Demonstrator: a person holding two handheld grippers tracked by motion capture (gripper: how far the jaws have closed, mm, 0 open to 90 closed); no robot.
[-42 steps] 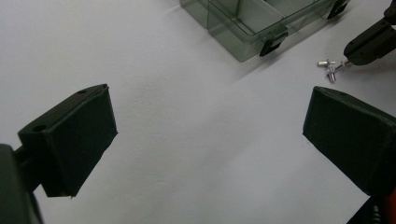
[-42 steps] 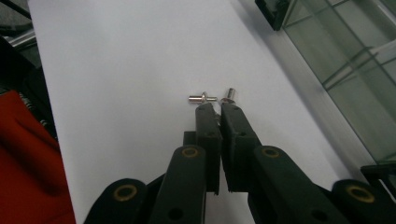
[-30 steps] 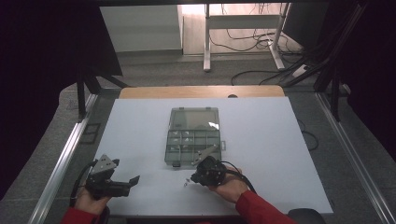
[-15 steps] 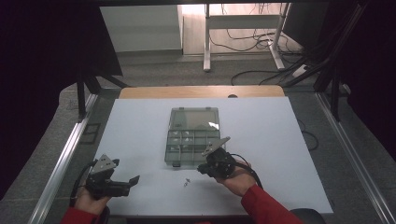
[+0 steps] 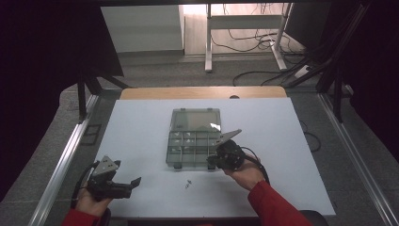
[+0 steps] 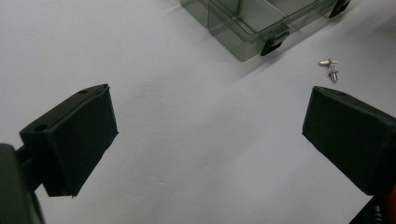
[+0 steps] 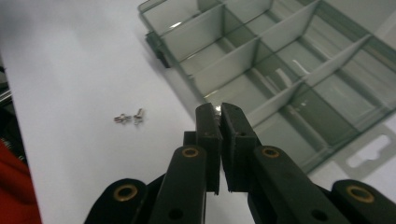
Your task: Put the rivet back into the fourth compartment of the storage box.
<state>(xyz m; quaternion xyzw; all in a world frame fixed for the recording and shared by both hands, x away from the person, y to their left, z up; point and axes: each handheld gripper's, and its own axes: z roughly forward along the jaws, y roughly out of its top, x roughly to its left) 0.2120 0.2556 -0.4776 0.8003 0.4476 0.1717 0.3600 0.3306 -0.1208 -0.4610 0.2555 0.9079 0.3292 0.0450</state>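
Observation:
A clear plastic organizer box point(image 5: 193, 137) lies open in the middle of the white table, its compartments point(image 7: 261, 70) showing nothing inside. My right gripper point(image 5: 212, 161) hovers over the box's near right corner. Its jaws are shut point(image 7: 218, 111) with a small shiny screw point(image 7: 216, 108) pinched at the tips. Two small metal screws point(image 5: 188, 182) lie loose on the table just in front of the box point(image 6: 243, 28). They also appear in the left gripper view point(image 6: 329, 68) and the right gripper view point(image 7: 129, 116). My left gripper point(image 5: 135, 182) rests at the near left, jaws wide open point(image 6: 208, 130) and empty.
The box's lid point(image 5: 196, 117) lies folded back on the far side. The white table point(image 5: 282, 141) has bare room left and right of the box. Metal rails point(image 5: 61, 165) run along both sides, and cables lie on the floor beyond.
My right gripper has lifted from the spot by the loose screws and moved right and away, up over the box's near right corner. The left gripper has not moved.

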